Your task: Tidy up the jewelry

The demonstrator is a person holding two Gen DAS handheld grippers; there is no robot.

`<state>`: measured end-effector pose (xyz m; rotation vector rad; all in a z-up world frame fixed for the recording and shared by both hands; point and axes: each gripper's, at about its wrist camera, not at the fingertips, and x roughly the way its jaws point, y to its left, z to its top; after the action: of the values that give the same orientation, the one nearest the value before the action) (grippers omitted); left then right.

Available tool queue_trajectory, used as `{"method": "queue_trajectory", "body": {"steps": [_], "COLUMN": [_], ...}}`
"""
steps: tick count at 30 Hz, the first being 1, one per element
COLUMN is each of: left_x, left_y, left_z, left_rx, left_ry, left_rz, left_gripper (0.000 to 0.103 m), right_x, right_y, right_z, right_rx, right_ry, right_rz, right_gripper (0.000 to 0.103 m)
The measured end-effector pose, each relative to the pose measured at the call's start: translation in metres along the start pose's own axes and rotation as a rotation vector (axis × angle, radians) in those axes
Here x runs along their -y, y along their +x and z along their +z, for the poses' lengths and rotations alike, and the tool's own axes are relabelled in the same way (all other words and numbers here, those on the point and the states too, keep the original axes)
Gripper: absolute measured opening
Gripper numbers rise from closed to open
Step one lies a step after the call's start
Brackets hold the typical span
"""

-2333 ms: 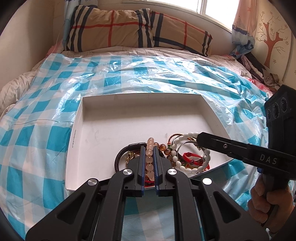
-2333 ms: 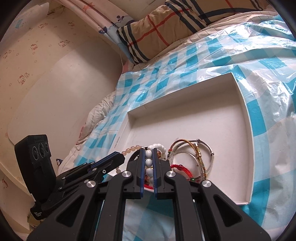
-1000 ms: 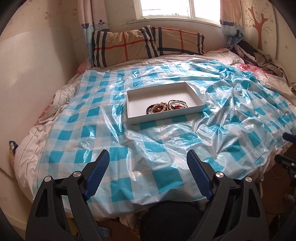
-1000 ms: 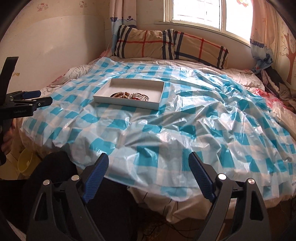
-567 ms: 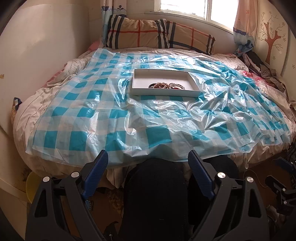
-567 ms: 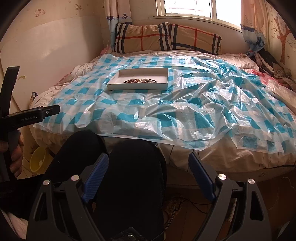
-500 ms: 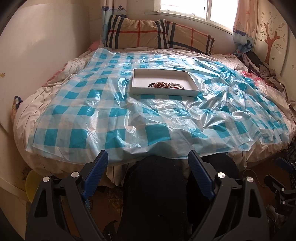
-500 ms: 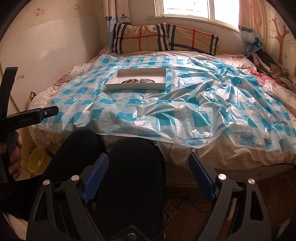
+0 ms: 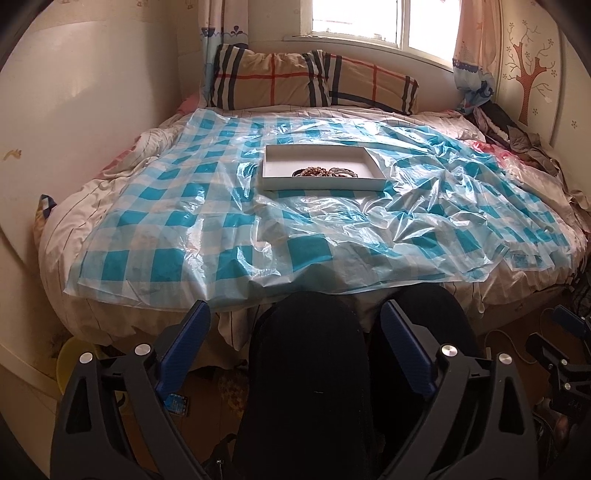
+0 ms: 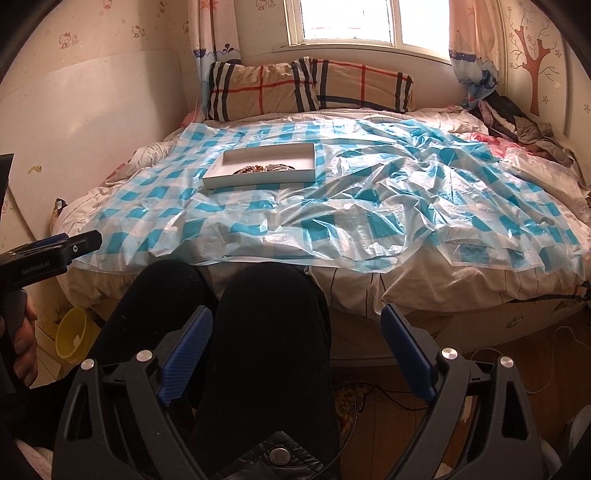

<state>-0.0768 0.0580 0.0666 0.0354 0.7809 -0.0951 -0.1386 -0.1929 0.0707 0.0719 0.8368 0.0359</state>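
With both the left claw (image 9: pixel 295 341) and right claw (image 10: pixel 296 338) spread wide and empty (the left's jaws have just been opening, nothing between them), I'd rest them well clear of the white tray (image 9: pixel 321 181) so its 1 heap of bracelets (image 9: pixel 325 172) lies undisturbed.

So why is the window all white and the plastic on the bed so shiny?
In both wrist views daylight overexposes the window, so nothing outside shows; the crinkled checked plastic sheet throws back that light as white glare; the fisheye lens bends the walls and darkens the picture's corners.

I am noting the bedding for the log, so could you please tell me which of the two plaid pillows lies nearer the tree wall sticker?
The right pillow, under the window; the left pillow lies by the curtain corner, farther from the tree sticker.
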Motion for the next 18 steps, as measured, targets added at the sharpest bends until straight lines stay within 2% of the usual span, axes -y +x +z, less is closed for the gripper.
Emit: {"method": "queue_trajectory", "body": {"steps": [18], "left_x": [0.003], "left_y": [-0.016], "left_z": [-0.007], "left_rx": [0.025], "left_ry": [0.011], "left_rz": [-0.009], "left_gripper": [0.094], "right_x": [-0.003], "right_y": [-0.017], "right_z": [-0.006], "right_rx": [0.042], "right_ry": [0.007], "right_rz": [-0.012], "right_gripper": [0.093]}}
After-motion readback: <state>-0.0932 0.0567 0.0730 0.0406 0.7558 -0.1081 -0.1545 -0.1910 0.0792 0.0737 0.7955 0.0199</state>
